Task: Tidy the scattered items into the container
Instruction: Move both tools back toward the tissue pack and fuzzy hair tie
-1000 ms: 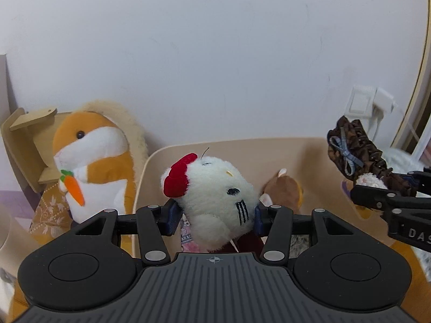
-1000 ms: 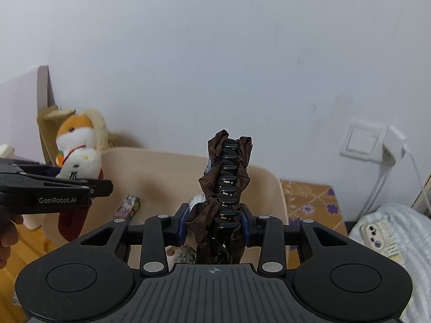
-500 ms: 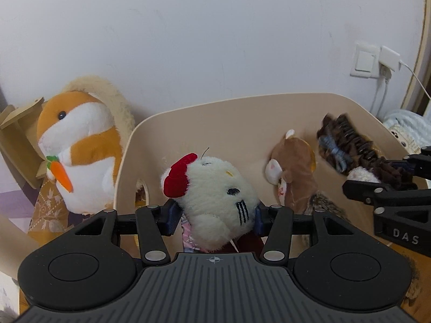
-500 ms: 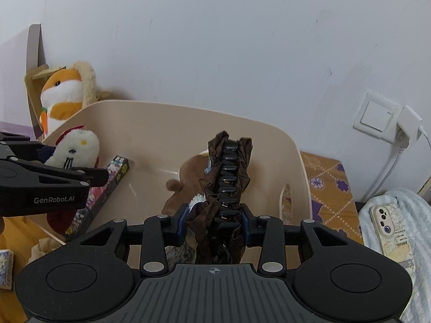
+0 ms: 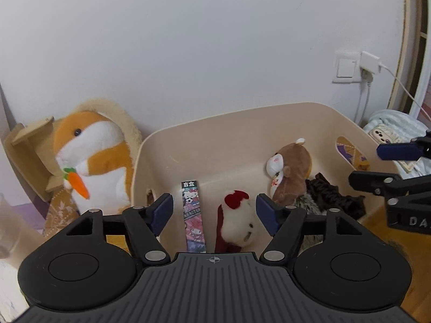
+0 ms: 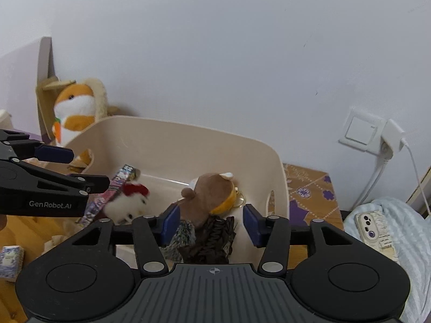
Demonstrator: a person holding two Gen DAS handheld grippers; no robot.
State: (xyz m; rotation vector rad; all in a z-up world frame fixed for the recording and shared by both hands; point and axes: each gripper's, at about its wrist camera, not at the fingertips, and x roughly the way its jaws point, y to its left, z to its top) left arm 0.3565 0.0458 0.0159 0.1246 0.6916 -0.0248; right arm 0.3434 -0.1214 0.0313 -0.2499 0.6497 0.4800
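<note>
A beige plastic bin [image 5: 204, 145] [image 6: 167, 145] stands against the wall. In it lie a white cat plush with a red bow [image 5: 238, 223] [image 6: 126, 204], a brown plush [image 5: 291, 169] [image 6: 210, 193], a brown ruffled hair clip [image 5: 334, 196] [image 6: 212, 239], a grey furry item [image 6: 180, 237] and a long printed box [image 5: 192, 215] [image 6: 107, 199]. My left gripper [image 5: 214, 212] is open and empty above the cat plush. My right gripper [image 6: 210, 223] is open and empty above the hair clip.
An orange and white hamster plush [image 5: 94, 161] [image 6: 75, 110] sits left of the bin by a wooden stand [image 5: 27, 150]. A wall socket with charger [image 5: 355, 67] [image 6: 377, 134] is at the right, above a phone [image 6: 377, 228] on striped cloth. A small box [image 6: 10, 261] lies on the wooden floor.
Both grippers opened. The cat plush dropped from the left gripper into the bin and the hair clip dropped from the right gripper into the bin. Both views tilted further down.
</note>
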